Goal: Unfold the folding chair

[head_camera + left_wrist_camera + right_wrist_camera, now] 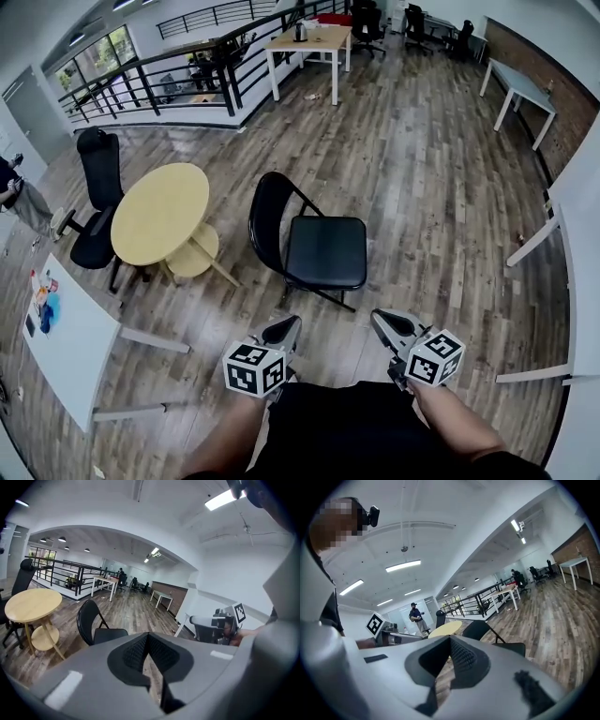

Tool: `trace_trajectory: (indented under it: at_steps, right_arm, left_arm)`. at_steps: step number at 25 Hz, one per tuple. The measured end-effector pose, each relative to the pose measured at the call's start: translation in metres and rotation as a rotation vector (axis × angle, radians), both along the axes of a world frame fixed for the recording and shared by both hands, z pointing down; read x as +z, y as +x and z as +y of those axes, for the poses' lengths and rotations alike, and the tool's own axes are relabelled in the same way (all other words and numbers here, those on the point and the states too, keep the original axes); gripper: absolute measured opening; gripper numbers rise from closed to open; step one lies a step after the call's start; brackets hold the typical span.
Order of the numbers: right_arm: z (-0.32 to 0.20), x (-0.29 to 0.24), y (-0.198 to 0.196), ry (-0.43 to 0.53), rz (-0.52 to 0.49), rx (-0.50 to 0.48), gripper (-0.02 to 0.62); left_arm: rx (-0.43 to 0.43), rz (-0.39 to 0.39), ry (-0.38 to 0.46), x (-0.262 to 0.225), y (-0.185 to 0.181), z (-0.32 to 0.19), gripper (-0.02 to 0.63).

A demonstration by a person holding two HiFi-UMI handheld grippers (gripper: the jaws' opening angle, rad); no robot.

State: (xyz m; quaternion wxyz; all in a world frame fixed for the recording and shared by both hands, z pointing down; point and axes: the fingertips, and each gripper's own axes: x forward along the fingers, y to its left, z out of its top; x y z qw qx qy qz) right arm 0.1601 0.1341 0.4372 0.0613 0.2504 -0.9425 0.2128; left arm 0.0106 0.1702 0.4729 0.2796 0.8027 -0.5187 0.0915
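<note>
My left gripper (pixel 284 330) has its fingers pressed together on nothing, and so does my right gripper (pixel 392 325). Both are held low and close to my body, clear of any work. Just ahead of both sets of fingertips, between their lines, the folding chair (pixel 314 246) stands open on the wood floor (pixel 441 187), seat level. I judge the unfolding done, which is why neither grips anything. A round table (pixel 159 211) sits beyond the left fingertips.
</note>
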Motion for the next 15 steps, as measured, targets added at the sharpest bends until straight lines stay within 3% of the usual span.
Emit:
trace_trajectory:
  at_steps: [6,15]
  right_arm:
    - [0.008,0.011,0.016,-0.012,0.036,-0.022,0.005]
    - [0.024,0.012,-0.019,-0.020,0.046,0.053,0.005]
  left_arm:
    - [-0.047,-0.057,0.005,-0.004,-0.006,0.000,0.008]
    - [0.023,-0.062,-0.009,-0.008,-0.041,0.021,0.008]
